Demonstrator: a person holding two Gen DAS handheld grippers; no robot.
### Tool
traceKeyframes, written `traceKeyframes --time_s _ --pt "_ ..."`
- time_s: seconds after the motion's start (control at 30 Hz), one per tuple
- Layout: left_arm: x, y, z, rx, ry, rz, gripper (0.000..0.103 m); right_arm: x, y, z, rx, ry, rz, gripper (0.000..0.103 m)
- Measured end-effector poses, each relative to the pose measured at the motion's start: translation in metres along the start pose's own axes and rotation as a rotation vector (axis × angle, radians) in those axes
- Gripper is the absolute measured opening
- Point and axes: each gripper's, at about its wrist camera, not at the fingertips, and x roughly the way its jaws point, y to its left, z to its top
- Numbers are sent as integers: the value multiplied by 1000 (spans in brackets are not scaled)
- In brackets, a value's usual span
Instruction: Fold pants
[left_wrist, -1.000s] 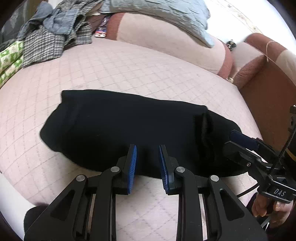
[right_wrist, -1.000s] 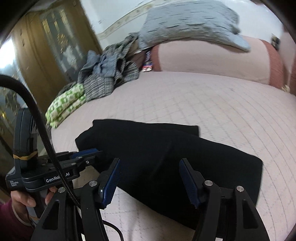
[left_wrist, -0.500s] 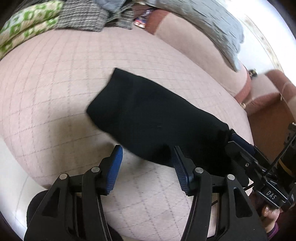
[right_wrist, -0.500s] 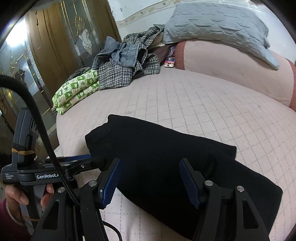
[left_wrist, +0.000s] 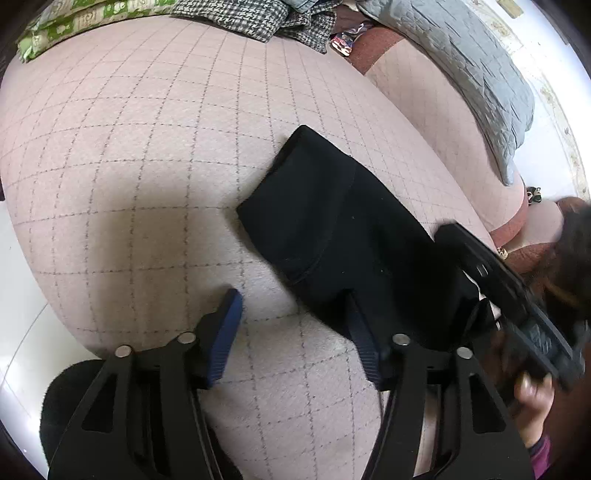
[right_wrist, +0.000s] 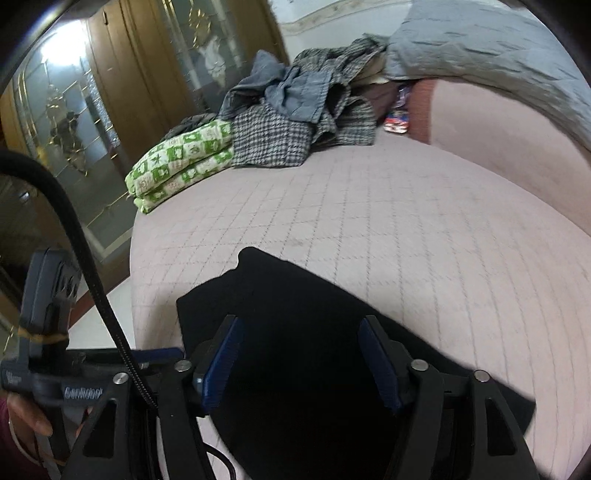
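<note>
1. Black pants lying folded into a compact slab near the front edge of the pink quilted bed, squared up for a further fold, most likely.
2. Left gripper spread wide, holding nothing, poised at the near hem.
3. Right gripper equally wide, empty, hovering over the cloth.
4. "GenRobot", blurred, just legible on the left tool's body.

folded black pants beside spread left tool
</note>
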Motion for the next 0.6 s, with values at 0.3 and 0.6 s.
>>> traceKeyframes --time_s 0.3,0.6 --pt "13 -11 7 41 -41 -10 83 64 0 41 -168 124 32 69" --pt "14 8 19 -44 -123 -145 32 96 6 38 -108 129 29 23"
